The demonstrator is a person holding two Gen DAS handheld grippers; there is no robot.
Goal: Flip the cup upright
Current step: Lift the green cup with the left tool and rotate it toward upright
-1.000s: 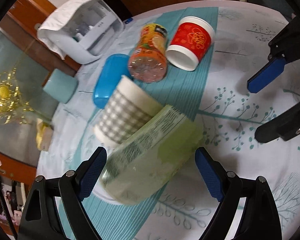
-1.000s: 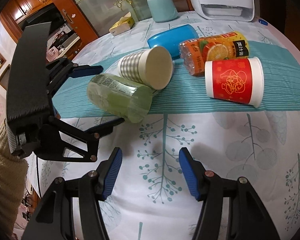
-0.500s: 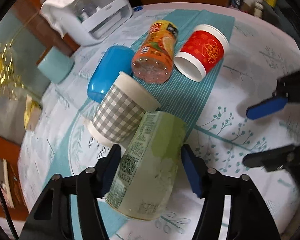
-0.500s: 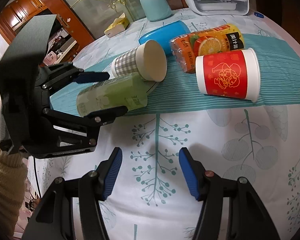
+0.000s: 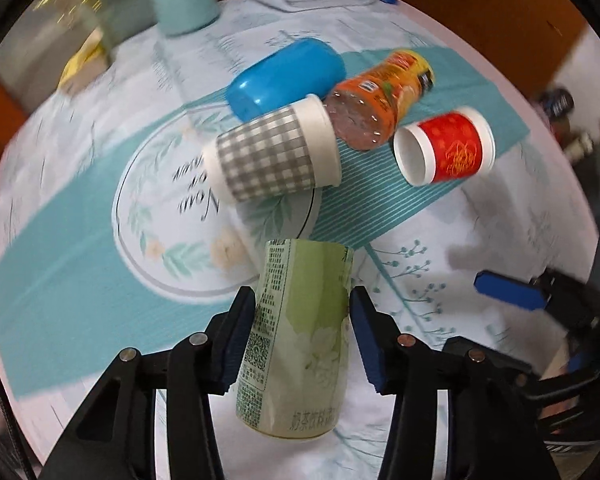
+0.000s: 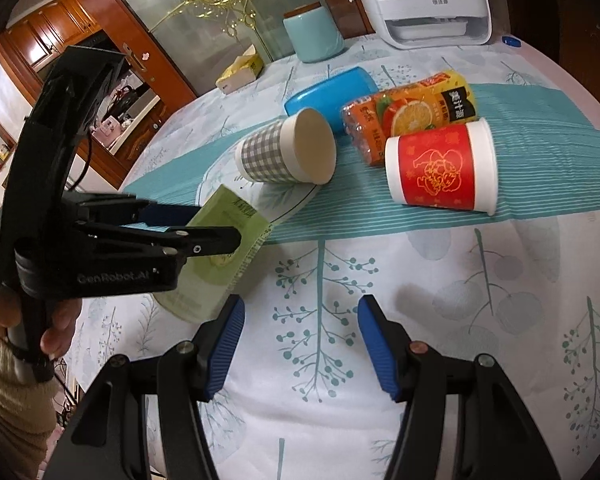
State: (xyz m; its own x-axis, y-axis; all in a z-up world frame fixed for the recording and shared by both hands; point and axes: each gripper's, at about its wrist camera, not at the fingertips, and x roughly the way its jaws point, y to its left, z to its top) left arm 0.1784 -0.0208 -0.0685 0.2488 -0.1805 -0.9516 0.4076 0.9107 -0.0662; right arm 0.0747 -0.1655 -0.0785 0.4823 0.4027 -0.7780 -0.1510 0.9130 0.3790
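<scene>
My left gripper [image 5: 302, 320] is shut on a green paper cup [image 5: 300, 332], its blue pads pressing both sides. The cup is lifted off the table and tilted; in the right wrist view the green cup [image 6: 224, 256] hangs in the left gripper [image 6: 204, 228] above the cloth. A grey checked cup [image 5: 272, 156] and a red cup [image 5: 444, 148] lie on their sides on the teal runner. My right gripper [image 6: 300, 344] is open and empty over the white tablecloth, near the front.
An orange juice bottle [image 5: 380, 100] and a blue case [image 5: 284, 76] lie behind the cups. A teal canister [image 6: 314, 34] and a white appliance [image 6: 428, 0] stand at the table's far edge. The right gripper shows at the right in the left wrist view [image 5: 512, 288].
The left gripper closed on the green cup, lifted it away from the checked cup and turned it. The right gripper stayed nearly still.
</scene>
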